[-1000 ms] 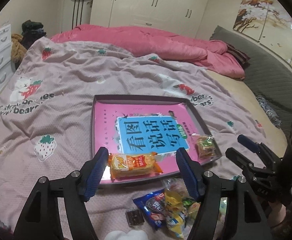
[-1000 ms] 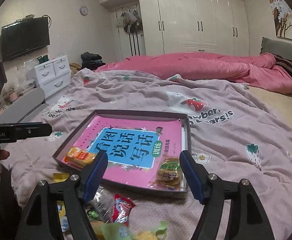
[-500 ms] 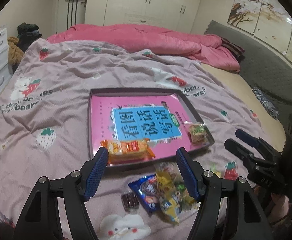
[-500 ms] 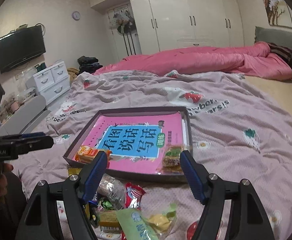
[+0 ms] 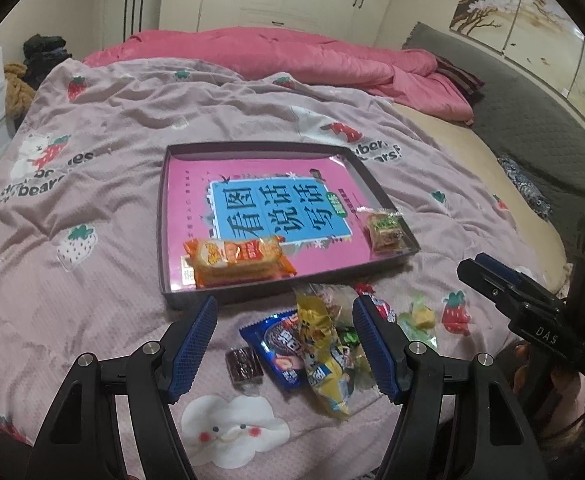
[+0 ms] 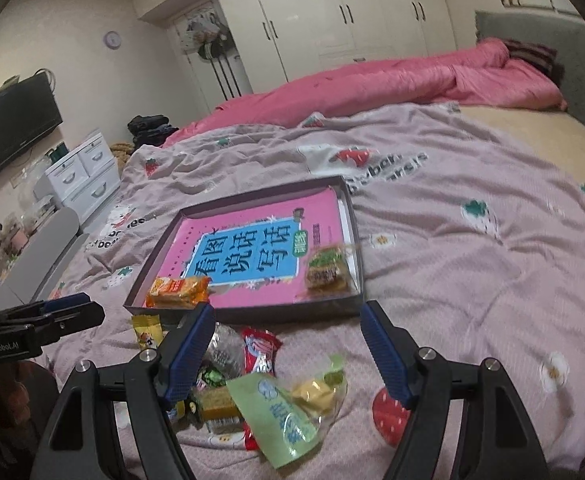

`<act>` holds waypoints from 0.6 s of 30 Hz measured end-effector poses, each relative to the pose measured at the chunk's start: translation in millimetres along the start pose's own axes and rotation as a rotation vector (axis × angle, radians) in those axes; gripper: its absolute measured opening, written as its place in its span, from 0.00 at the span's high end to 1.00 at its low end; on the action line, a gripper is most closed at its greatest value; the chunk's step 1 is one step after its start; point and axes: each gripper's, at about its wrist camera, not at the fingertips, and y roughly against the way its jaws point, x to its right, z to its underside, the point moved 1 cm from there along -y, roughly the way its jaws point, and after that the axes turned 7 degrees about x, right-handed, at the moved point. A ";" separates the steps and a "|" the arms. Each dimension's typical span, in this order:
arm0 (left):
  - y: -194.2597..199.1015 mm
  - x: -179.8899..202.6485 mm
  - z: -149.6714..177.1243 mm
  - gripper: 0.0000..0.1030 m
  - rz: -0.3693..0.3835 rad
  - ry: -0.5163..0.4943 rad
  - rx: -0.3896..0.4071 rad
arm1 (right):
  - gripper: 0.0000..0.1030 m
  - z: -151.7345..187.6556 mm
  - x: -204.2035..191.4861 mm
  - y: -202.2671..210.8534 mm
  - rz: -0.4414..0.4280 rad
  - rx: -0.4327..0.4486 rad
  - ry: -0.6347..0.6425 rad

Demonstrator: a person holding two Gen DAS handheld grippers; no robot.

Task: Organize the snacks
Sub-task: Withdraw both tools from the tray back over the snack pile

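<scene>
Crinkly wrappers (image 5: 316,352) overlap between my wide-open, empty left jaws (image 5: 284,344); closing there could pinch several. My right jaws (image 6: 284,348) gape empty too.

- The mauve strawberry-print cloth bedspread (image 5: 124,128) looks soft, matt and finely ribbed, filling the middle of the frame.
- The pink quilted duvet (image 5: 300,56) across the upper middle has a slight satin sheen.
- The shallow dark cardboard tray (image 5: 163,240) is matt; the pink paper book cover (image 5: 252,184) inside is glossy.
- The orange plastic snack wrapper (image 5: 238,260) and blue foil biscuit packet (image 5: 280,348) shine.
- The white wardrobe doors (image 6: 332,12), upper middle, are smooth and glossy.
</scene>
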 end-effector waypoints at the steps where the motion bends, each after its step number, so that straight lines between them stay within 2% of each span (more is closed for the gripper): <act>1: -0.7 1.0 1.4 0.30 0.002 -0.002 -0.005 | 0.28 1.4 1.0 0.7 0.001 -0.004 -0.010; 18: -12.9 21.9 24.7 0.30 0.023 -0.060 -0.075 | 0.28 25.1 16.5 -7.0 0.024 -0.139 -0.137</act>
